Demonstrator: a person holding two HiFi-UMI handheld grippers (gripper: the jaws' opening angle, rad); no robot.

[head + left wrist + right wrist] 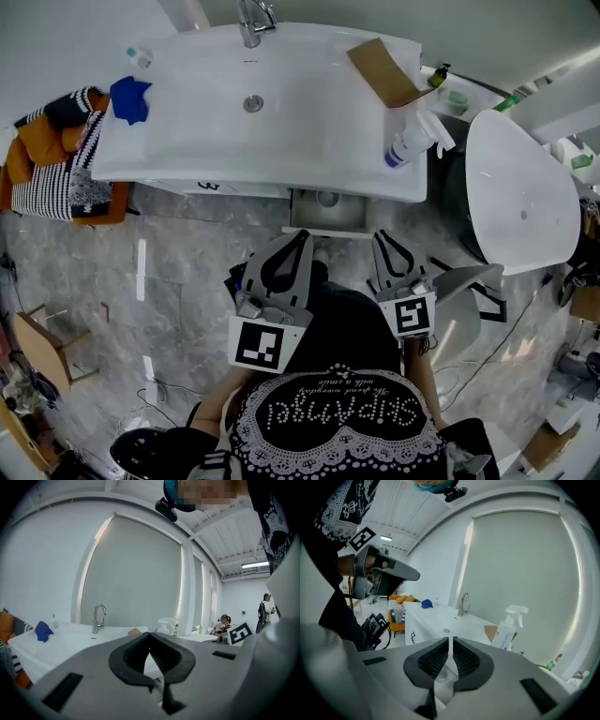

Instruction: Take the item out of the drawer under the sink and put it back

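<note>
- Sink [187,131]: white, broad flat top with a drain in the middle and a chrome faucet [251,23] at the back edge.
- Drawer [328,228]: under the sink's front edge, right of centre, pulled open.
- Small round container [327,198]: the task's item. It lies inside the open drawer, apart from both grippers.
- Left gripper [302,236]: in front of the drawer, pointing toward it. Its own view shows the jaws together at the tips [150,634], with nothing between them.
- Right gripper [386,236]: just right of the drawer and beside the left gripper. Its jaws are closed to a thin slit [450,640] and hold nothing.
- Blue cloth [129,98]: bunched on the sink's left end.
- Cardboard piece [382,70]: flat on the sink's right rear corner.
- Spray bottle [412,141]: white trigger head, on the sink's right end, just in front of the cardboard piece.
- Orange chair [37,150]: left of the sink, carrying black-and-white striped fabric.
</note>
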